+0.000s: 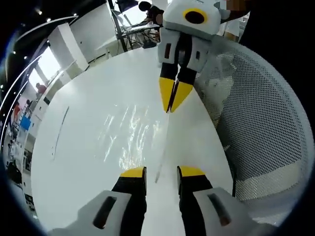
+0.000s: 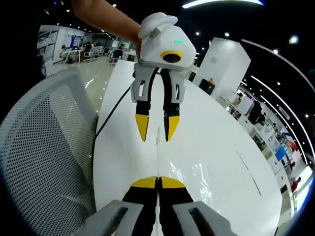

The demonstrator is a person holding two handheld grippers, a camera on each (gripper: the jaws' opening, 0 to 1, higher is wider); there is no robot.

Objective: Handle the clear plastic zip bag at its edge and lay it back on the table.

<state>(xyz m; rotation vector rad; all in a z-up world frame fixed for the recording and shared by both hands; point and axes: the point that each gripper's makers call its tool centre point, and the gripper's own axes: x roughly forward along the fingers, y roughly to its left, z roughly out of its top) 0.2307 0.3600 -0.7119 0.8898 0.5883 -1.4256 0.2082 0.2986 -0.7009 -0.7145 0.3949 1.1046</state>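
My right yellow-tipped gripper [image 2: 158, 182] is pinched on the clear plastic zip bag [image 1: 129, 135]'s edge, left gripper [image 1: 161, 171] spread around it gripping nothing, so next I'd ease it flat onto the white table [image 1: 74, 147].

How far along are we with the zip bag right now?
Done: the right gripper is shut on the edge of the clear zip bag. In hand: the left gripper is open, its jaws either side of that same edge. Left: releasing so the bag lies flat on the white table.
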